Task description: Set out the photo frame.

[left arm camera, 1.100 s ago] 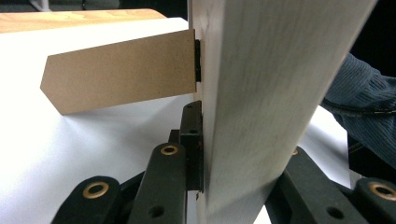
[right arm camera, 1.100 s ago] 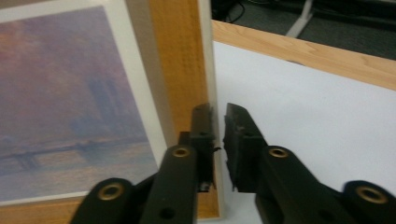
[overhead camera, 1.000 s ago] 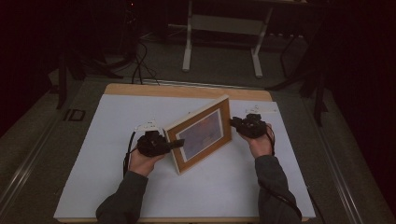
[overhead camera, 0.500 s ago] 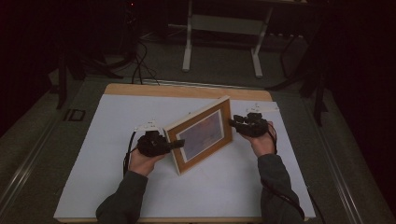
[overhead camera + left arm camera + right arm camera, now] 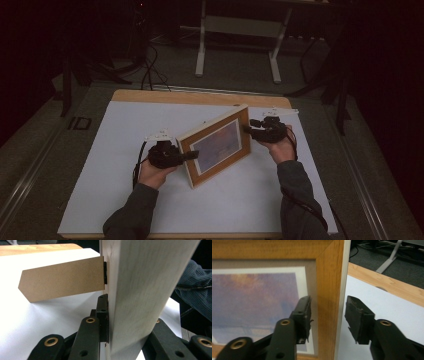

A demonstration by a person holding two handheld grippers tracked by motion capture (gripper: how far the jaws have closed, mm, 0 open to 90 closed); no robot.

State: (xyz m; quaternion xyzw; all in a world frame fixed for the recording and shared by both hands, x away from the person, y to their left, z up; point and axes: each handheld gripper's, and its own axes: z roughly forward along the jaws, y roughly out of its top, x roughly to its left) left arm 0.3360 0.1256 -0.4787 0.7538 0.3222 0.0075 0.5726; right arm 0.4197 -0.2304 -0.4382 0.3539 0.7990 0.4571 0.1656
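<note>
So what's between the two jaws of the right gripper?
The picture frame's wooden side edge stands between the right gripper's jaws. They have just been opening, and the right gripper view shows gaps on both sides.

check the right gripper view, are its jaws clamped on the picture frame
No, the right gripper has just been opening; its jaws stand apart from the picture frame edge between them, gaps visible.
</note>
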